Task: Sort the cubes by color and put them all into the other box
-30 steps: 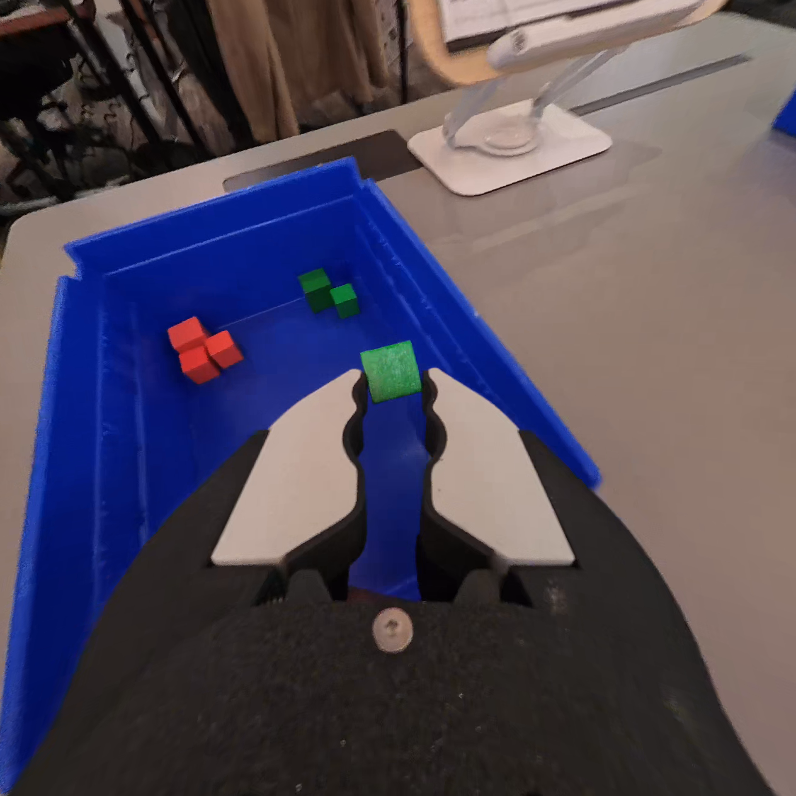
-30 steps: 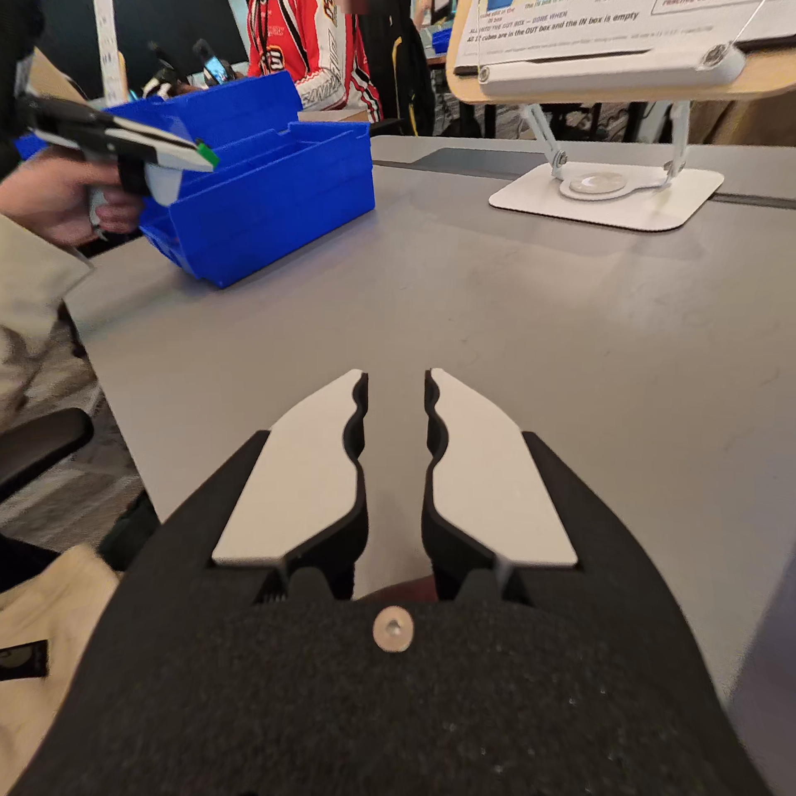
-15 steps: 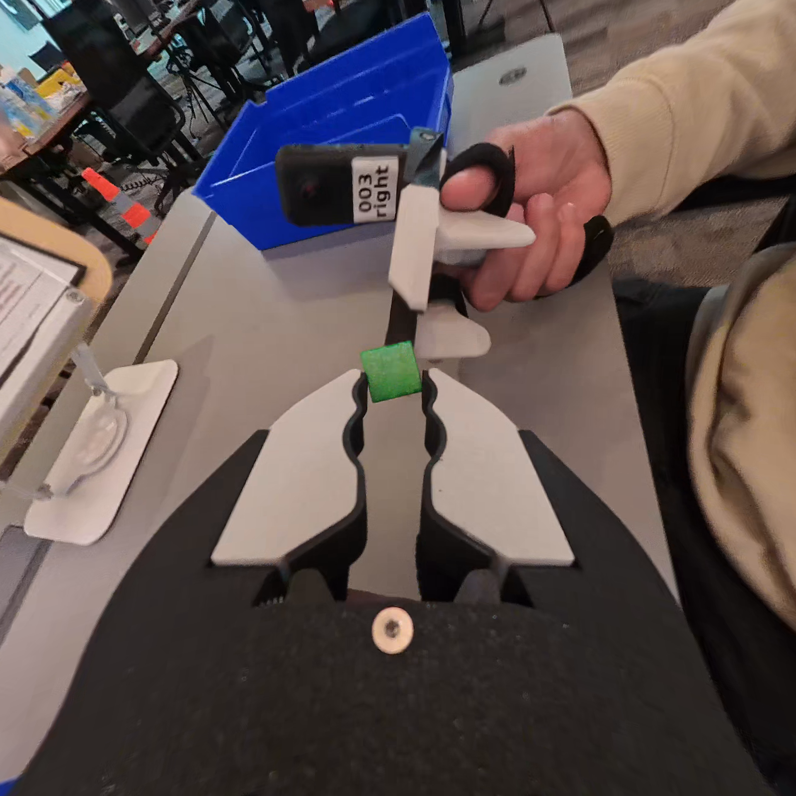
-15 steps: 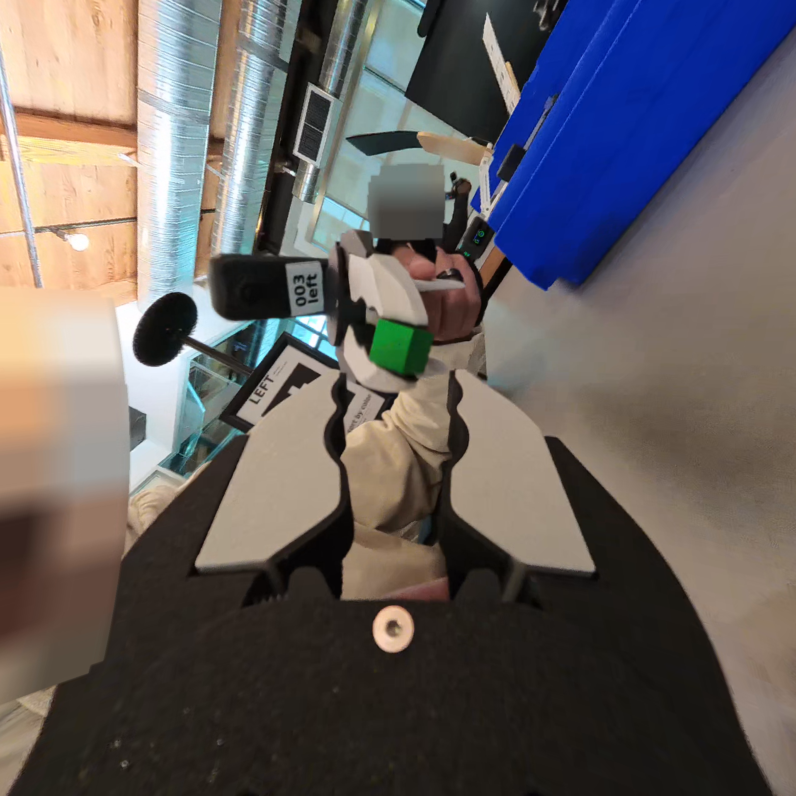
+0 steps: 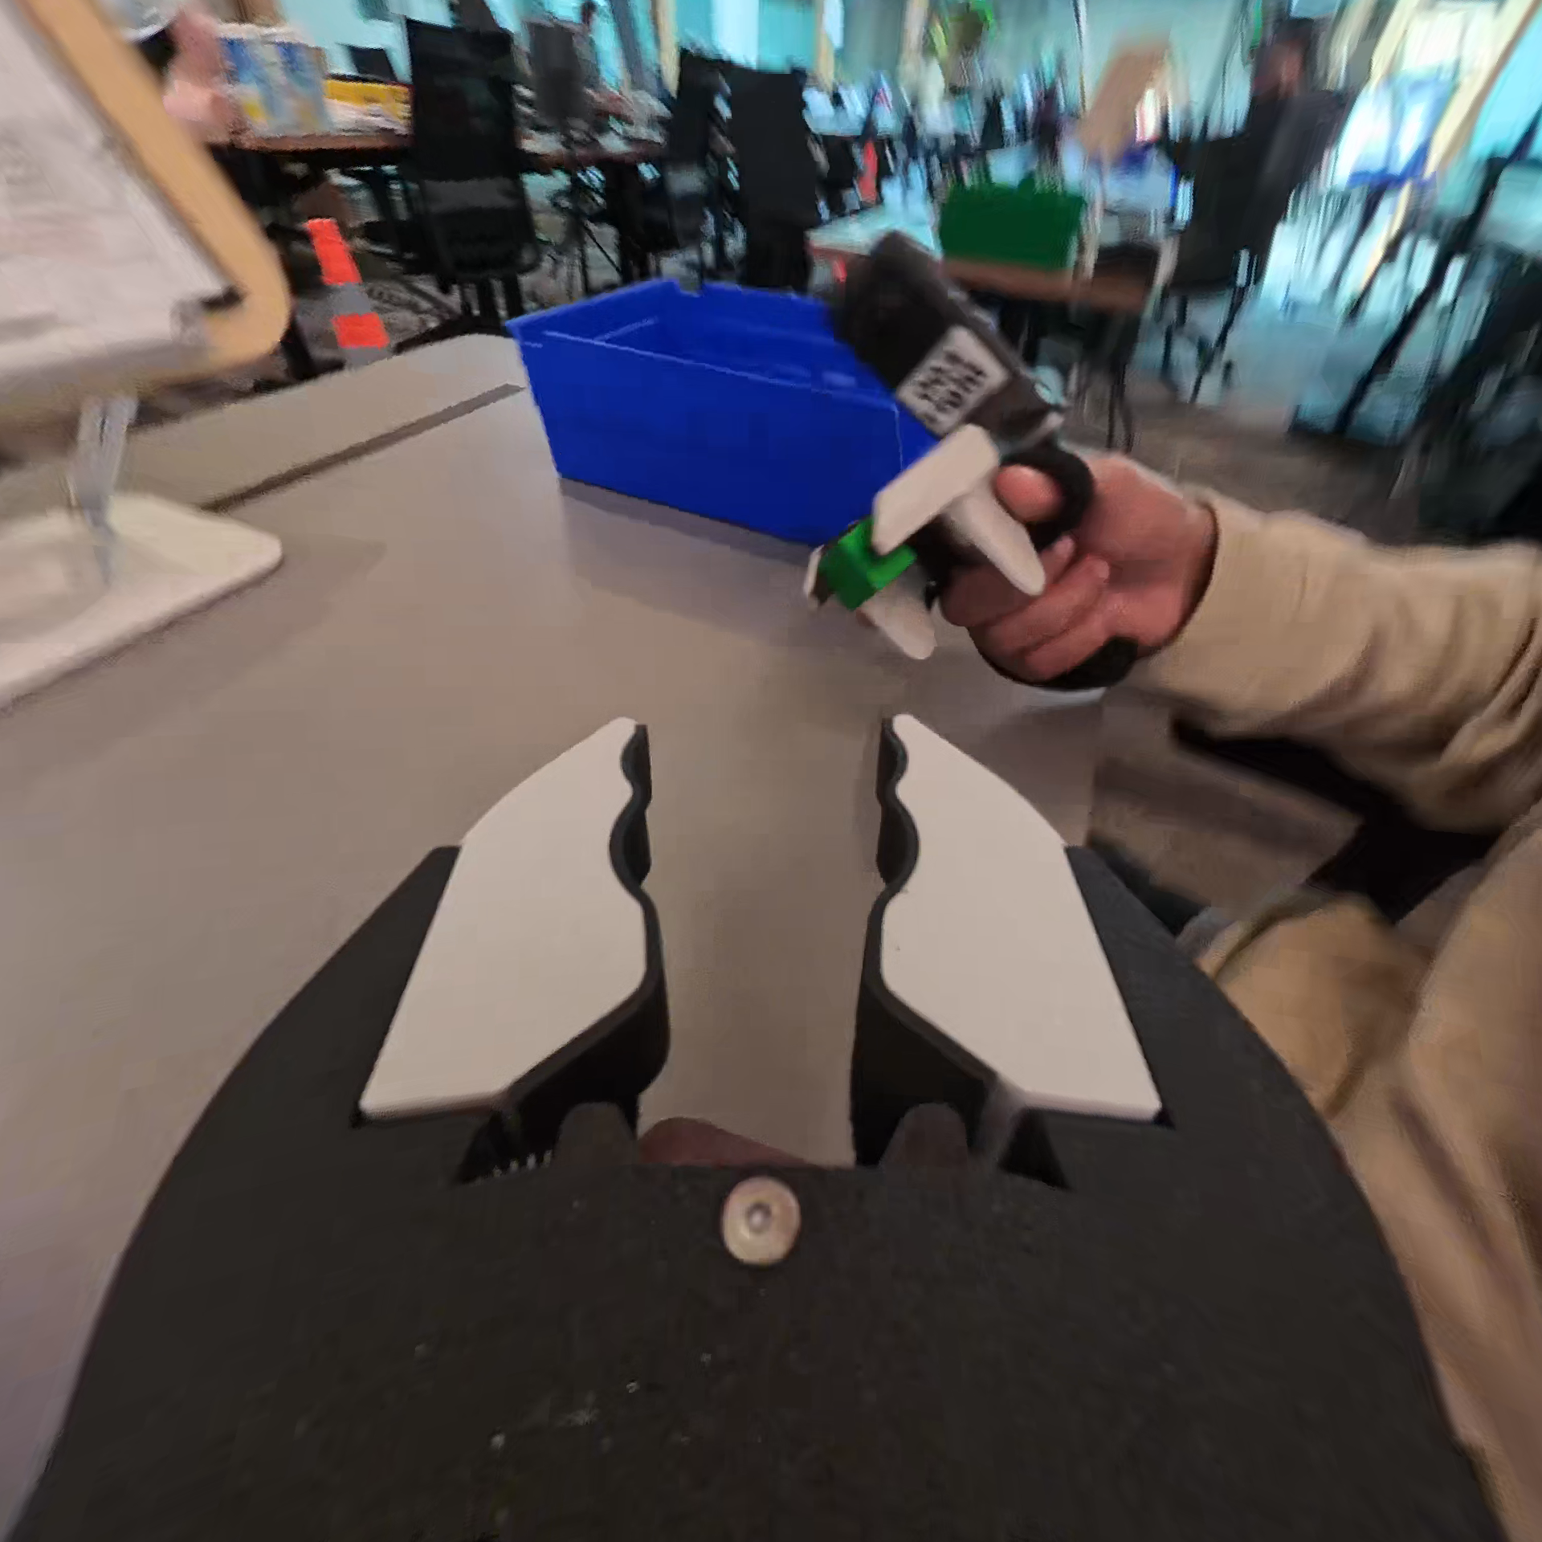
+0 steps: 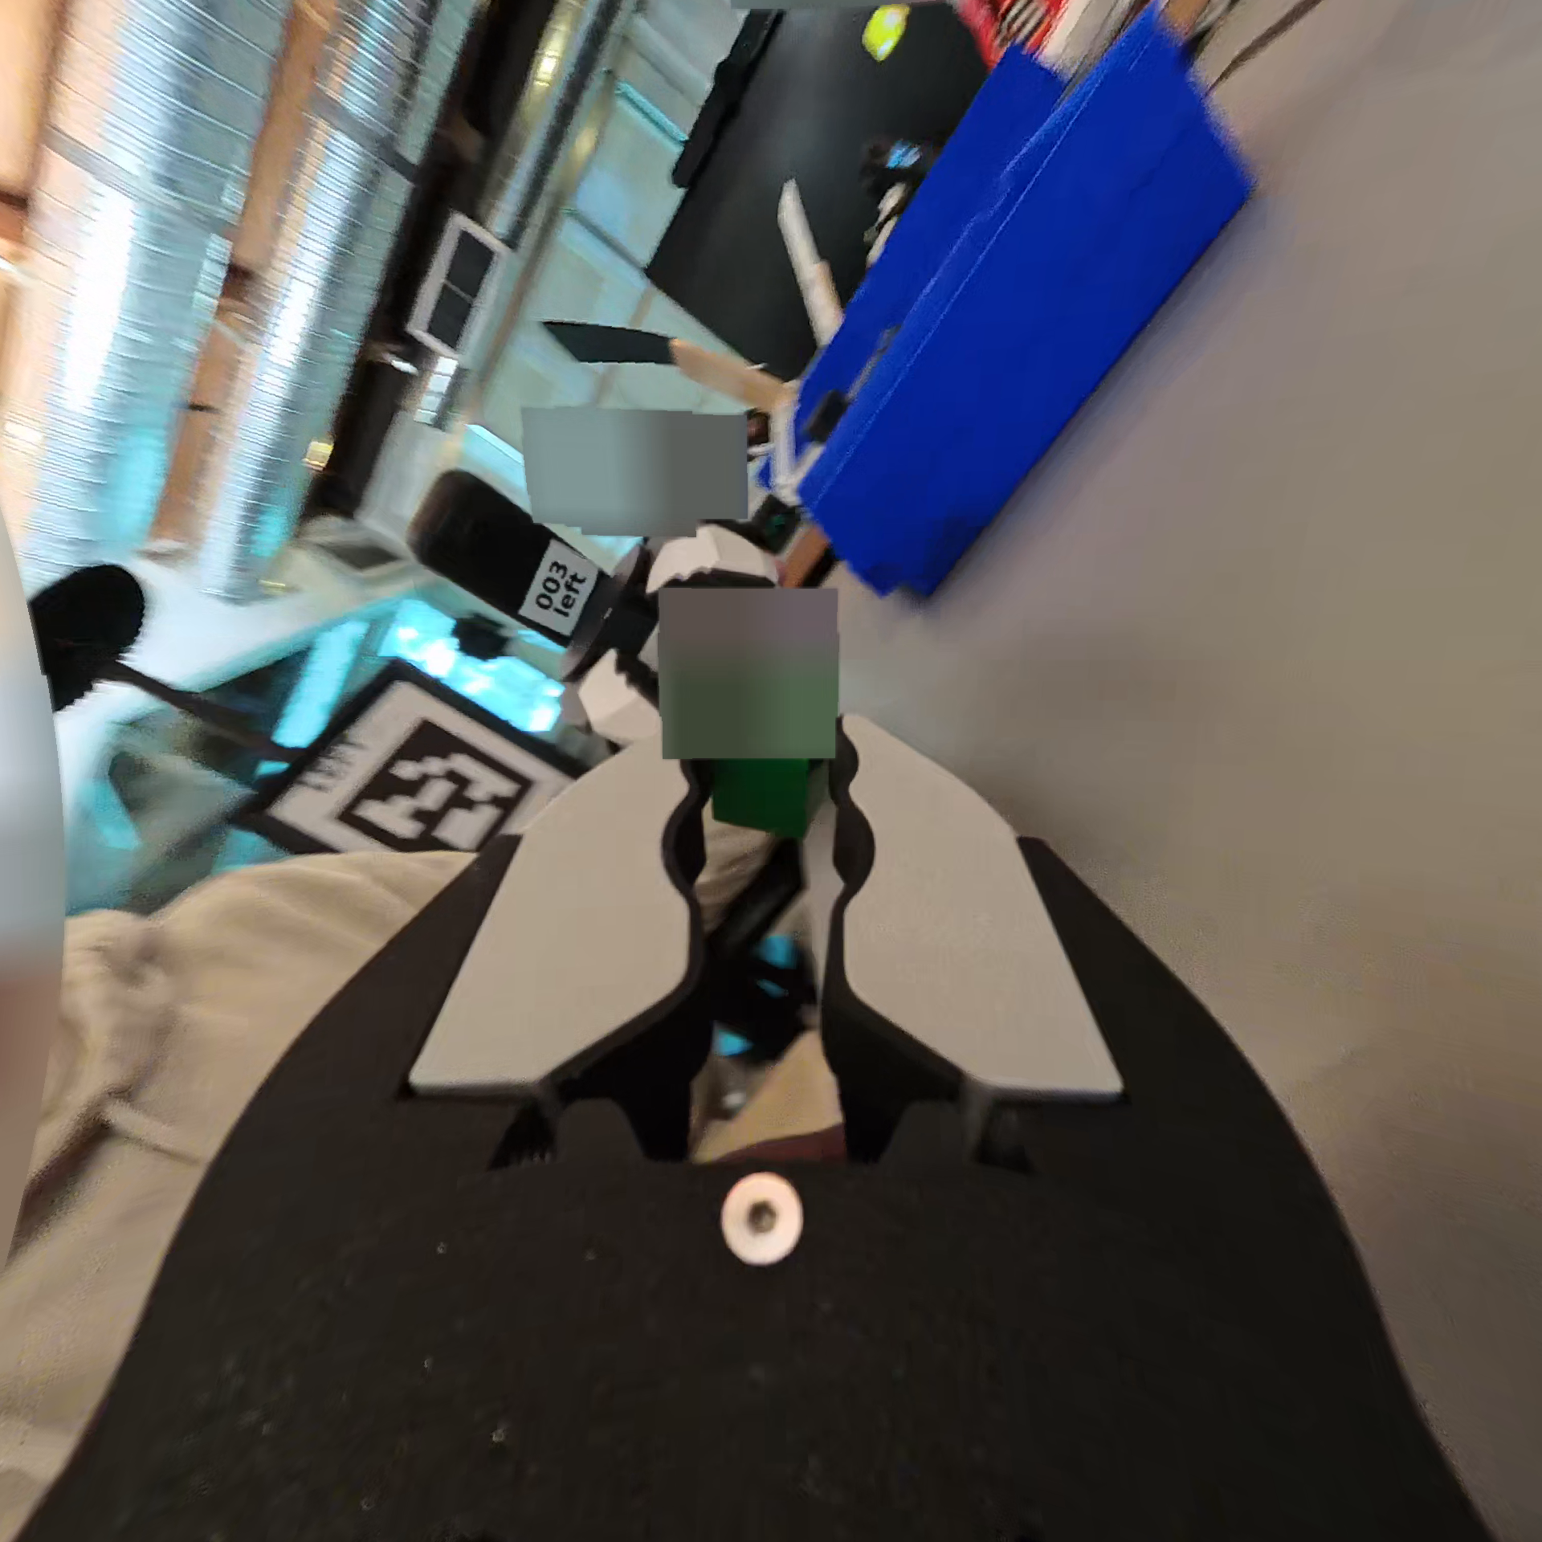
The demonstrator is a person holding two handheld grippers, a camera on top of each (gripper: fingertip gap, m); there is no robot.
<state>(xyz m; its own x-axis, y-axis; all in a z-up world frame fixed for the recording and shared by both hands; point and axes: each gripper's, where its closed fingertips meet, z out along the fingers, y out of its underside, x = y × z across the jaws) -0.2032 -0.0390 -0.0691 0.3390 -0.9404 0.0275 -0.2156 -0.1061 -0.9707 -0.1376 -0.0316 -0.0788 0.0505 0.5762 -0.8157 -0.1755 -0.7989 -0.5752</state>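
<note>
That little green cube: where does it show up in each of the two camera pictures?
Left wrist view: the green cube sits right of centre, pinched in the right gripper held by a hand, in front of a blue box.
Right wrist view: the cube is at centre, between that view's own jaws.
Shared landmark: the grey table.
</note>
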